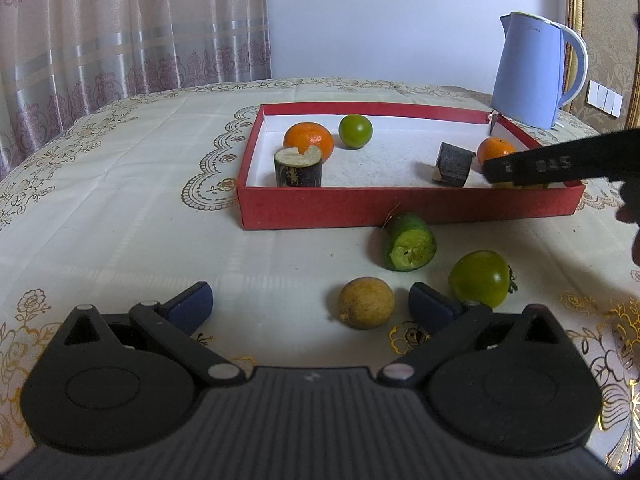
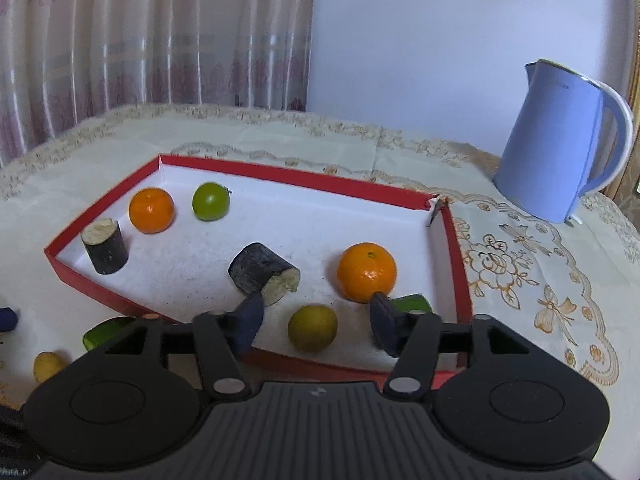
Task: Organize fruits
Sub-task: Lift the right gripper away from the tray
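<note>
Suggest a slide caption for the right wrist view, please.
Right gripper open around a yellow-green fruit inside the red box.

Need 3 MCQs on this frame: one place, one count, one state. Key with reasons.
1. The cut cucumber piece lies: A in the red box; B on the tablecloth before the box; C stacked on an orange.
2. Oranges in the box: A one; B two; C four.
3. The right tool is: A shut on an orange; B shut, empty; C open around the yellow-green fruit.
Key: 1B, it sits outside the front wall; 2B, one near each end; 3C, gaps show beside both pads.
</note>
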Demonstrator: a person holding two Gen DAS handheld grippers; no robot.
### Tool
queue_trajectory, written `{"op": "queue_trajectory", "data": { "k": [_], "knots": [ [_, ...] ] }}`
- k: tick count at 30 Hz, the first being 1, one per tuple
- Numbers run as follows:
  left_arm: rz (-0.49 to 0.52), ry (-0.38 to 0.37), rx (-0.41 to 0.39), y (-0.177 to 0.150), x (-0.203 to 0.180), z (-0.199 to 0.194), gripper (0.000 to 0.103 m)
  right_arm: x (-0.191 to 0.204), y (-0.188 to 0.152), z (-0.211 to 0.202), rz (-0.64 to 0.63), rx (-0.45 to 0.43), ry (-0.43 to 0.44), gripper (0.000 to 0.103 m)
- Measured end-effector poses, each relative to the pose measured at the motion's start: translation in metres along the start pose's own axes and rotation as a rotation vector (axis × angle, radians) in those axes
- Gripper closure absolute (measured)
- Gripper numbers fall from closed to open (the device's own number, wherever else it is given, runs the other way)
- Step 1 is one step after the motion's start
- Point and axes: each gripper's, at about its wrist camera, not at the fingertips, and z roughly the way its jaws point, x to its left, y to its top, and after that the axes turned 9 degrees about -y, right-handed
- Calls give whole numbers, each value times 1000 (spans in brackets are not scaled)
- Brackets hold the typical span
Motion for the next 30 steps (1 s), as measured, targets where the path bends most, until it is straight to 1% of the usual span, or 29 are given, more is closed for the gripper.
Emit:
{"op": "queue_trajectory", "data": {
  "k": [5,6,9,11,15,21,22,24,26,30],
  "knots": [
    [0,0,0,0,0,0,0,-16,-14,-15,80,-30,27,44],
    [0,0,0,0,0,0,0,-19,-18,-18,89,-36,31,42],
    [0,0,0,0,0,0,0,-27,-29,-30,111,-52,35,40],
    [0,0,0,0,0,0,0,-33,-36,-37,134,-56,32,38],
    [0,0,0,0,0,0,0,-42,-50,-43,152,-35,10,37],
    [-1,-1,0,0,0,0,0,-53,-63,-27,199,33,-15,37],
    [-1,-1,-1,0,0,0,0,-54,-66,-24,211,43,-15,36],
    [0,0,-1,0,0,0,0,-56,-70,-24,222,34,-11,23],
    [3,2,-2,0,-1,0,0,-55,-70,-23,220,38,4,20],
    [24,36,-13,-2,-6,-1,1,-48,-68,-23,181,48,-16,17]
  ]
}}
